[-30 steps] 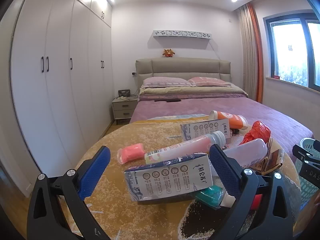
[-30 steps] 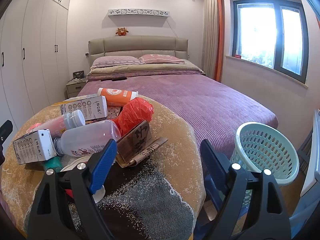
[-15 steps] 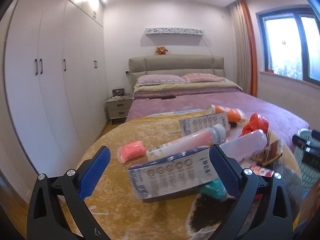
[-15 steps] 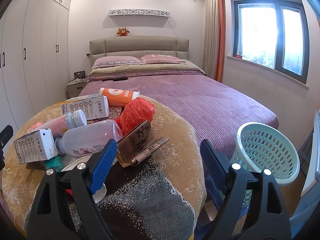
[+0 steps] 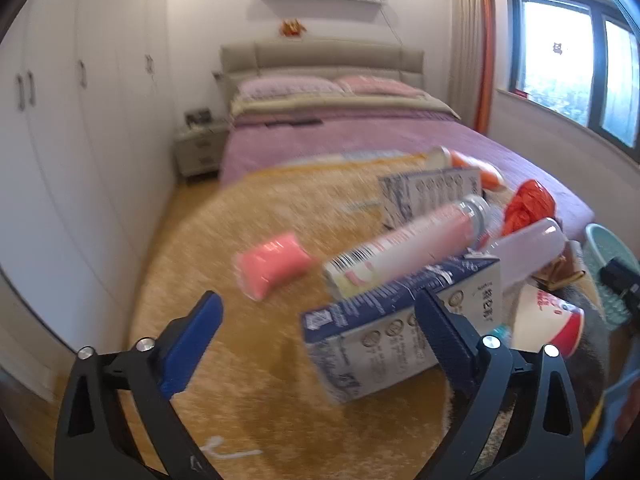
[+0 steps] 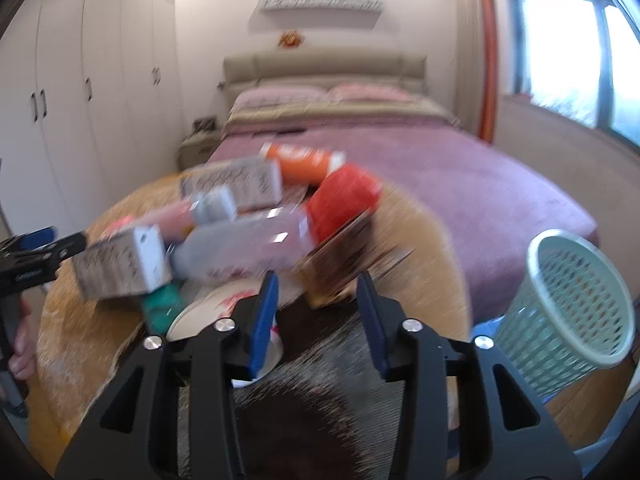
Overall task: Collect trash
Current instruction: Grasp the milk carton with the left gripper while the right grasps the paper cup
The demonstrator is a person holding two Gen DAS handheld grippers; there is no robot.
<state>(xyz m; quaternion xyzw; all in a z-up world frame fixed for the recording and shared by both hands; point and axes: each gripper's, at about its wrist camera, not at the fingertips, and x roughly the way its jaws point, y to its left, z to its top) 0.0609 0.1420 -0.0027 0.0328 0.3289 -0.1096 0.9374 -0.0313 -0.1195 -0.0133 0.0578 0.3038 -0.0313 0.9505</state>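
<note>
The left tool [image 5: 316,334] tilts downward, jaws wide but closing, its right pad against a blue-and-white carton [image 5: 400,332] lying in the trash pile on the desk [image 5: 240,400]. The right tool [image 6: 318,314], also angled down, is narrowing near a brown cardboard piece [image 6: 332,276]; blur hides any contact. A mint basket [image 6: 576,308] stands off the desk's right edge, beside the purple bed [image 6: 460,184].
</note>
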